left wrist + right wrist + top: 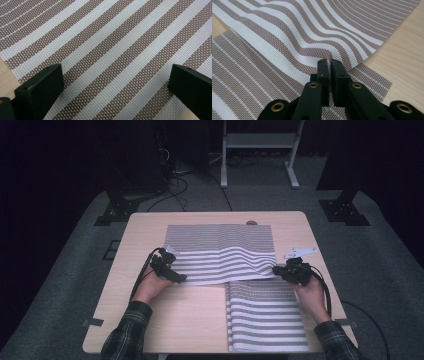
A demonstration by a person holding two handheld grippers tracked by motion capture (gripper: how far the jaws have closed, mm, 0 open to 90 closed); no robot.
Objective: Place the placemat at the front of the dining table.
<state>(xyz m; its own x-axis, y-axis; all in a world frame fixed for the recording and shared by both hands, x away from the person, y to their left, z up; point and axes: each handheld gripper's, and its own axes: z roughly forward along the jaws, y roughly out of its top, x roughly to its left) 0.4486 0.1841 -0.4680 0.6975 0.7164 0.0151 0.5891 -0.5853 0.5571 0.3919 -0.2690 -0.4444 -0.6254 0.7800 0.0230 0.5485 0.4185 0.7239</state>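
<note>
Pinching the striped mat's [294,32] near edge, the right claw [329,62] is clamped; left claw [112,82] gapes wide.

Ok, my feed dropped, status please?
Left gripper open over far brown-and-white striped woven placemat. Right gripper shut on its edge. Near striped placemat flat.

Two woven mats [220,252] [267,320] striped brown and white lie on a pale wood bench [190,320], with black tongs [329,67].

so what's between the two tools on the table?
In the high view, the near edge of the upper striped mat spans from the left tool to the right tool; the lower mat lies under its right corner.
</note>
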